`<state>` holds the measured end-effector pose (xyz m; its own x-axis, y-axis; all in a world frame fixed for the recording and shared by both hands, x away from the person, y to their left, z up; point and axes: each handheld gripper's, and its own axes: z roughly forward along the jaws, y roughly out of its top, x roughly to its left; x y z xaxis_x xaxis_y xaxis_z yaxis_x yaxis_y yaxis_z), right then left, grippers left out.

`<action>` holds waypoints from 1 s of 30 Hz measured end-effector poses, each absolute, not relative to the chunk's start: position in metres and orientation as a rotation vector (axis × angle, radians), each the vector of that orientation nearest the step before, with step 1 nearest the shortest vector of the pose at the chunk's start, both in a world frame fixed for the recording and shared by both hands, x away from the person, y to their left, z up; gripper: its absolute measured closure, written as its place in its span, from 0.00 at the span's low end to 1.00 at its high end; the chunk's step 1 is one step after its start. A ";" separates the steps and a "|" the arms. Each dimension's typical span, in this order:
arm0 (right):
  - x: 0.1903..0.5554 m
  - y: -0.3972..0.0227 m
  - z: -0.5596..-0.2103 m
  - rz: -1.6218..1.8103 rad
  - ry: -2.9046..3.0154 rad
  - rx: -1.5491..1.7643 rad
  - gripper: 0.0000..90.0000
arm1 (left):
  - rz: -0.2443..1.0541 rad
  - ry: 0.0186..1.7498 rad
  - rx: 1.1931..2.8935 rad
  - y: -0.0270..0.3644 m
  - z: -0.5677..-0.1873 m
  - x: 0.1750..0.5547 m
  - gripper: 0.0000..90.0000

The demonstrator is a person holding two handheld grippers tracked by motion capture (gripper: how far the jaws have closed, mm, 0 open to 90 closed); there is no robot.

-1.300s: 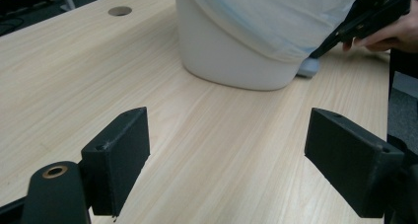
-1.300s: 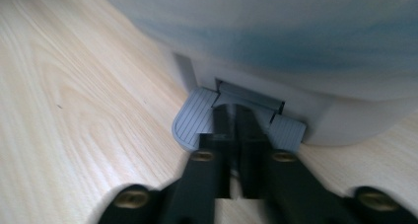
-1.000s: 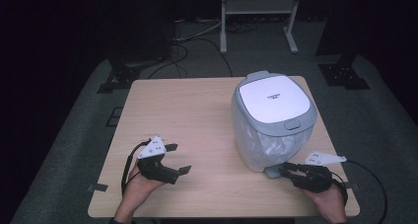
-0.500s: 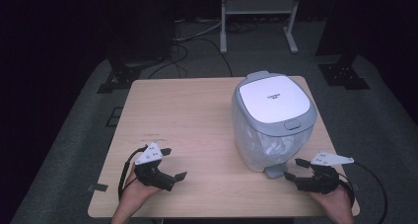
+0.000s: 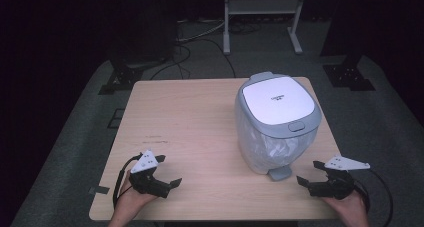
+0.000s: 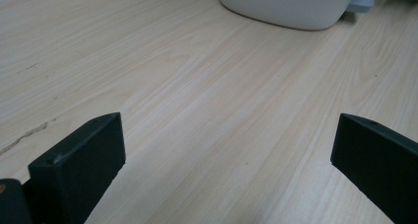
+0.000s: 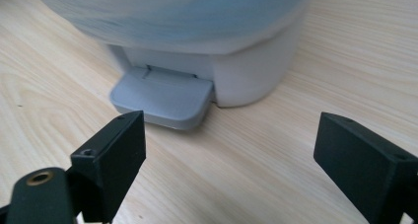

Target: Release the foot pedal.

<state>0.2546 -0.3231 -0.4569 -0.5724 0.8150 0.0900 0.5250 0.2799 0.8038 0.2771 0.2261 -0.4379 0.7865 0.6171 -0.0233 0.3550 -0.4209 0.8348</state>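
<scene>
A white pedal bin [image 5: 276, 122] with a grey lid and a white liner stands on the right half of the wooden table [image 5: 190, 117]. Its grey foot pedal [image 5: 280, 173] [image 7: 162, 98] sticks out toward the front edge. My right gripper [image 5: 307, 176] [image 7: 229, 165] rests low on the table just right of the pedal, open, jaws wide with nothing between them. Near the front left corner my left gripper [image 5: 170, 184] [image 6: 226, 160] lies open over bare wood, pointing right toward the bin's base [image 6: 283, 9].
A metal stand [image 5: 262, 17] and cables [image 5: 195, 37] lie on the dark floor behind the table. Black stand feet [image 5: 122, 79] sit left of the table and others [image 5: 347, 74] to the right. Bare tabletop spreads across the left and middle.
Both grippers have drawn back toward the front edge of the table. The right gripper has slid away from the pedal to its right. The bin has not moved.
</scene>
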 end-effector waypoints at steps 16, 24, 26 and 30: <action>0.258 -0.336 -0.473 1.119 2.222 1.250 0.09 | 0.408 0.820 2.117 0.256 -0.462 0.272 0.00; 0.262 -0.339 -0.483 1.091 2.245 1.265 0.09 | 0.411 0.842 2.176 0.256 -0.473 0.276 0.00; 0.262 -0.340 -0.483 1.090 2.247 1.266 0.09 | 0.412 0.843 2.182 0.256 -0.474 0.276 0.00; 0.264 -0.340 -0.485 1.077 2.251 1.268 0.09 | 0.404 0.849 2.203 0.257 -0.479 0.278 0.00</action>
<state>0.2636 -0.3396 -0.4852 -0.5436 0.8366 0.0682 0.5782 0.3143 0.7529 0.2777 0.2571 -0.4787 0.7330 0.6796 0.0282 0.4508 -0.5165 0.7280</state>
